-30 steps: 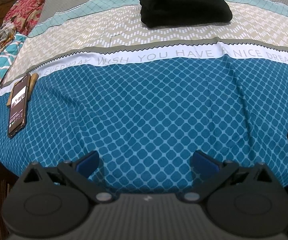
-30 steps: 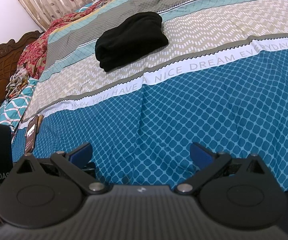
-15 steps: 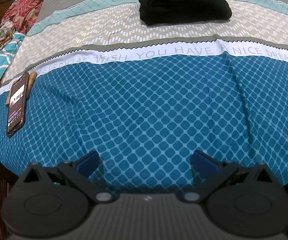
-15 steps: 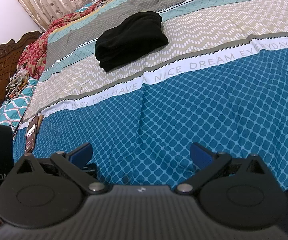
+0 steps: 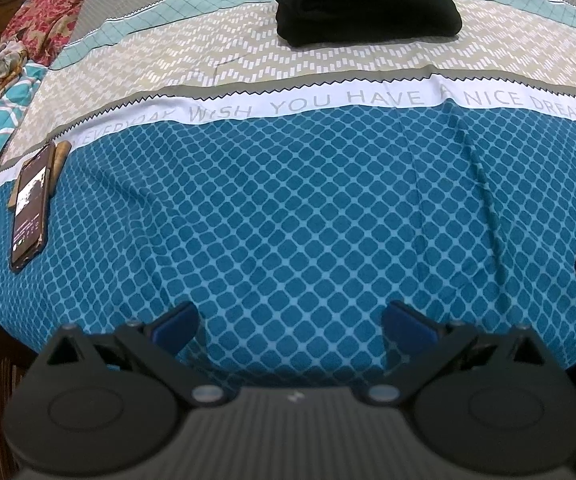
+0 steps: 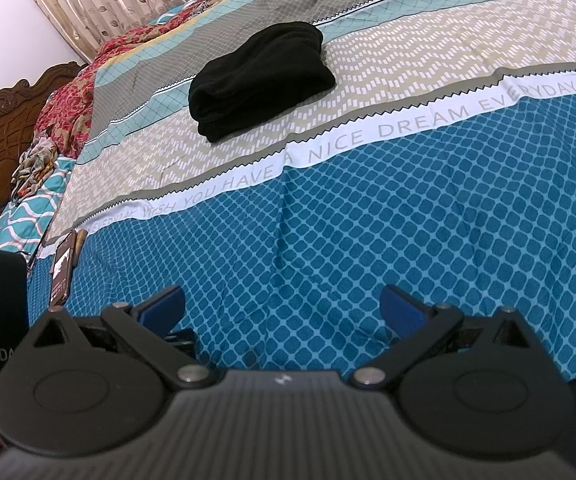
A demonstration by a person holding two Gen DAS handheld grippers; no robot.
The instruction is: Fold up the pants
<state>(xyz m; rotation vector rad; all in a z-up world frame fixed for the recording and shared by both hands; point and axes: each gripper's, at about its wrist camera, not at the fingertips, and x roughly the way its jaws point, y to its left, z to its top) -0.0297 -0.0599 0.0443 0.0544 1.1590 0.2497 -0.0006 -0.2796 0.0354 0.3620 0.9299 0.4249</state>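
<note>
Left to right, as seen from the bedside. Far out to the left of the left gripper [image 5: 290, 322], a phone [image 5: 30, 208] lies flat on the blue part of the bedspread [image 5: 288, 220], with a small brown object, too small to name, just beside its far end. The left gripper hangs low over the near edge of the bed, its jaws spread wide with nothing between them but bare patterned cloth. Straight ahead of those jaws and well beyond them, past the white lettered band, the pants [image 5: 364, 2] rest as a compact black bundle on the beige stripe.

In the right wrist view, the right gripper [image 6: 282, 306] is likewise wide open and empty; the pants [image 6: 262, 80] lie ahead of its jaws and to their left, well apart from both fingertips. The phone [image 6: 62, 272] shows at the far left, beyond the left fingertip.

Change against a second ago: very little. The pants sit slightly nearer the top edge of the left wrist view than they did, which suggests that gripper has tilted down or drawn back a touch; the right wrist view is nearly the same. The bundle has kept its shape and place on the stripe. Judged from this, the folding appears complete, and both grippers seem to be standing off from the pants.
</note>
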